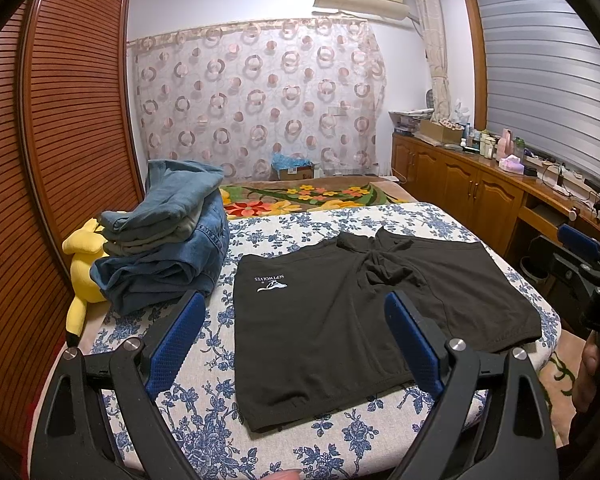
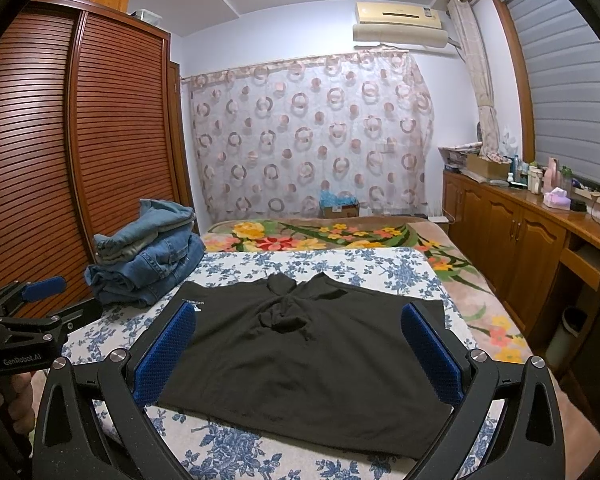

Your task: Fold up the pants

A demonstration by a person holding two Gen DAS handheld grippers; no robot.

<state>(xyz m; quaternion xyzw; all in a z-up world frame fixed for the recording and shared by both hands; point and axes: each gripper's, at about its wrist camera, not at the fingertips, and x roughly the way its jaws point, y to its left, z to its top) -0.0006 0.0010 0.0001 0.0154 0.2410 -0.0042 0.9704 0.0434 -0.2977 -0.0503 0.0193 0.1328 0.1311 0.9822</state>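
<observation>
Black shorts [image 1: 340, 312] spread flat on floral-covered bed [image 1: 284, 228], beside jeans stack [image 1: 168, 240]. Left gripper [image 1: 296, 336] and right gripper [image 2: 300, 348] both wide open, holding nothing, hovering above. Fabric looks thin, floppy, light; best bet probably pinching hem corners or waistband edge.

Denim stack [image 1: 164, 240] left of shorts [image 1: 364, 312]

Dim indoor light, sharp focus, fisheye-bent edges
</observation>
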